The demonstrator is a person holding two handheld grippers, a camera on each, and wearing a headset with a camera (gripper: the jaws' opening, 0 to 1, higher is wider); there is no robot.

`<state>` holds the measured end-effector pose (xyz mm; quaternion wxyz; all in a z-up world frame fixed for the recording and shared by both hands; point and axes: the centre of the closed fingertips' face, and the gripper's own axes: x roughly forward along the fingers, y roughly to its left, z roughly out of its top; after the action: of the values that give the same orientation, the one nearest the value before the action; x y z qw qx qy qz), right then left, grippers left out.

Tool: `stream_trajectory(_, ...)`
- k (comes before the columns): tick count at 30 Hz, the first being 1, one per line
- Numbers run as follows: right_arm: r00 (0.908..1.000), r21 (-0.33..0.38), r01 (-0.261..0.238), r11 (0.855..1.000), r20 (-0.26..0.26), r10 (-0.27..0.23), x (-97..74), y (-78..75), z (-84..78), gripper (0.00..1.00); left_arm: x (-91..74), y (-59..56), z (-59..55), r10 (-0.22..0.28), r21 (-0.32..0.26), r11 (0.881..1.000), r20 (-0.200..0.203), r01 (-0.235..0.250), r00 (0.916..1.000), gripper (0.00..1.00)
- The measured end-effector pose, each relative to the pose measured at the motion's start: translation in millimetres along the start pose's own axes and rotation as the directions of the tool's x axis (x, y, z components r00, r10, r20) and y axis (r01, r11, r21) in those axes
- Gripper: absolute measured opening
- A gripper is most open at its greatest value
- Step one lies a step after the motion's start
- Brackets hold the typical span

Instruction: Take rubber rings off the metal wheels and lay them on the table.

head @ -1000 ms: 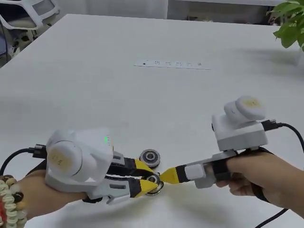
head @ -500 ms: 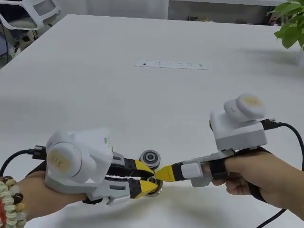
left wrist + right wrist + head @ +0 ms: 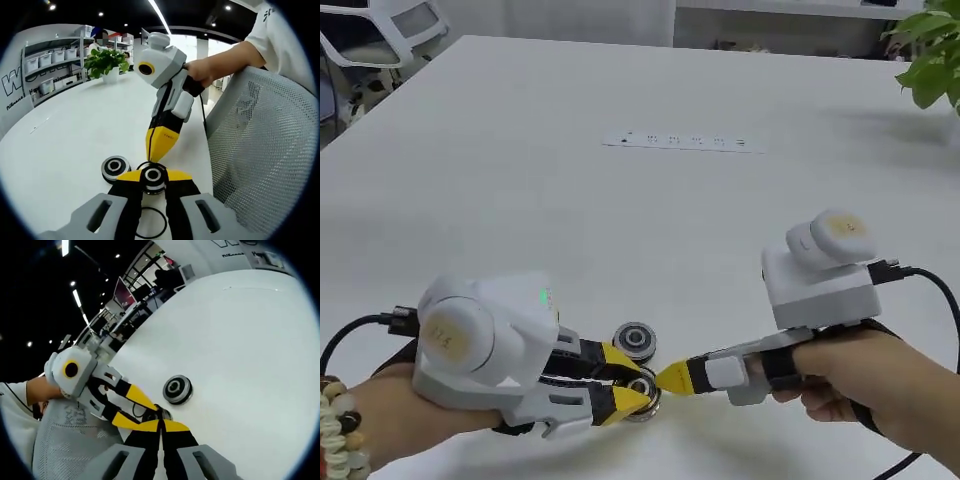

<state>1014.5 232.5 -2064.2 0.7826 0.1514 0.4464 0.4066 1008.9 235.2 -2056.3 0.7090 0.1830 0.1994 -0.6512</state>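
Note:
My left gripper (image 3: 628, 380) is shut on a metal wheel (image 3: 643, 387) low over the white table (image 3: 620, 220). In the left gripper view its yellow jaws clamp that wheel (image 3: 154, 179) from both sides. My right gripper (image 3: 670, 377) comes in from the right with its tips at the wheel, shut on a thin black rubber ring (image 3: 142, 166) that loops off the wheel's rim. A second wheel (image 3: 635, 340) lies flat just beyond, also seen as the second wheel (image 3: 177, 389). A loose rubber ring (image 3: 167, 221) lies on the table under my left gripper.
A white power strip (image 3: 682, 140) lies mid-table, far from the work. A green plant (image 3: 930, 50) stands at the back right and a chair (image 3: 380, 30) at the back left. A grey mesh chair back (image 3: 260, 150) is close beside the table edge.
Both grippers stay joined at the held wheel. The right gripper has dropped a little lower and the view has shifted slightly.

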Motion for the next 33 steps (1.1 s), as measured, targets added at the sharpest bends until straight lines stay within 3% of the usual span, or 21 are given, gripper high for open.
stream_trajectory(7, 0.9999, -0.005, 0.006, 1.0, 0.013, -0.006, -2.3, -0.7, 3.5, 0.0, -7.4, -3.1, 16.9, -0.027, -0.018, 0.999, 0.039, 0.028, 0.9989, 0.23)
stream_trajectory(10, 0.9997, -0.016, 0.014, 1.0, 0.019, -0.014, -4.7, -0.7, 5.3, 0.0, -12.5, -7.8, 28.7, -0.039, 0.025, 0.999, 0.058, 0.037, 0.9976, 0.33)
stream_trajectory(14, 0.9994, -0.033, 0.022, 0.999, 0.027, -0.022, -7.2, 1.3, 7.2, 0.0, -19.0, -13.9, 40.2, -0.075, 0.035, 0.997, 0.057, 0.074, 0.9955, 0.45)
stream_trajectory(19, 0.9993, -0.046, 0.029, 0.999, 0.026, -0.028, -8.2, -0.8, 7.0, 0.0, -31.5, -15.5, 61.0, -0.082, 0.033, 0.996, 0.094, 0.079, 0.9922, 0.63)
stream_trajectory(22, 0.999, -0.05, 0.031, 0.998, 0.033, -0.03, -10.1, -1.4, 8.5, 0.0, -40.3, -15.6, 70.5, -0.08, 0.061, 0.995, 0.101, 0.074, 0.9917, 0.74)
stream_trajectory(26, 0.9988, -0.041, 0.021, 0.999, 0.045, -0.019, -12.4, -0.9, 11.7, 0.0, -54.9, -14.4, 84.4, -0.072, 0.077, 0.995, 0.13, 0.063, 0.9888, 0.81)
stream_trajectory(33, 0.9966, -0.028, 0.011, 1.0, 0.082, -0.009, -20.4, 0.0, 19.1, 0.0, -79.6, -3.9, 83.7, -0.014, 0.096, 0.995, 0.118, 0.003, 0.9929, 0.88)
